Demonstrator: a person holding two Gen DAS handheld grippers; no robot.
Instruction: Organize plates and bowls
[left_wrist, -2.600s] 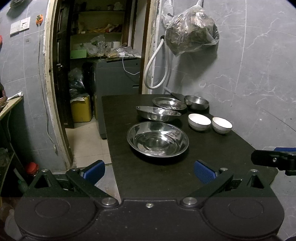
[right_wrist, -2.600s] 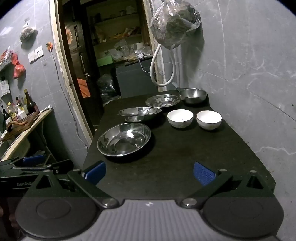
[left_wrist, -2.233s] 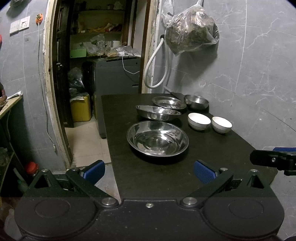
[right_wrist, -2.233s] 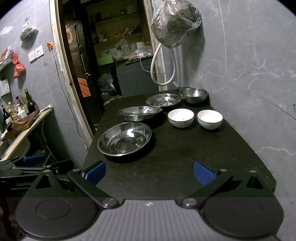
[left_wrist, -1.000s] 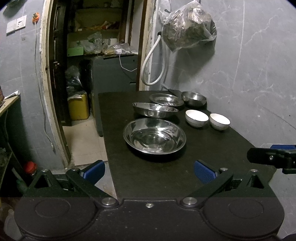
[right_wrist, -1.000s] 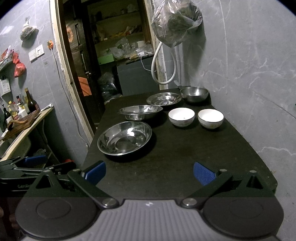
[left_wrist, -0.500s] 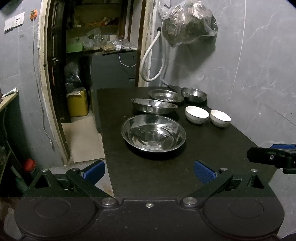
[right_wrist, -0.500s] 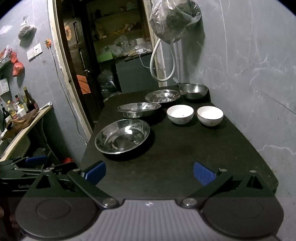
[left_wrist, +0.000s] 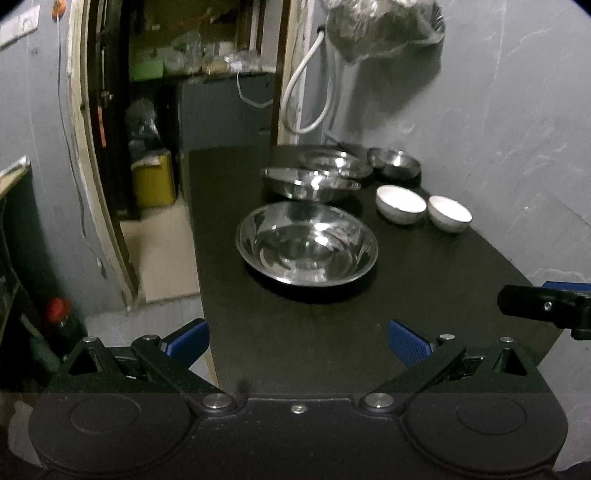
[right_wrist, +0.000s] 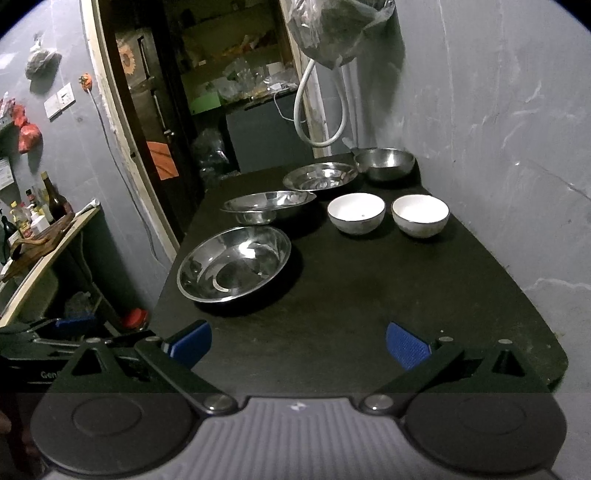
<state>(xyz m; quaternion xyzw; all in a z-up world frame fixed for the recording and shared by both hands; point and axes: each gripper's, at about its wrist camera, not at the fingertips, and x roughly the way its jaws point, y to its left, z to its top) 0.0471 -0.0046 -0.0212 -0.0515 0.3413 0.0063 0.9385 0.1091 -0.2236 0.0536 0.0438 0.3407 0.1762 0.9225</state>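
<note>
Left tongs (left_wrist: 297, 341): black linkage arms, silver pivot screws, blue ribbed pads on both fingertips (left_wrist: 408, 341), two round black discs on a smooth black body along the bottom of the frame. Right tongs (right_wrist: 298, 344): same black arms, silver screws and blue pads, but a grey ribbed centre panel with a small white mark at bottom centre.

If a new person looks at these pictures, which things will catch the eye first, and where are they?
First comes the large steel bowl, shining on the near left part of the black table. Next are the two white bowls, side by side toward the wall on the right. Both the left gripper and the right gripper are open and empty at the table's near edge.
</note>
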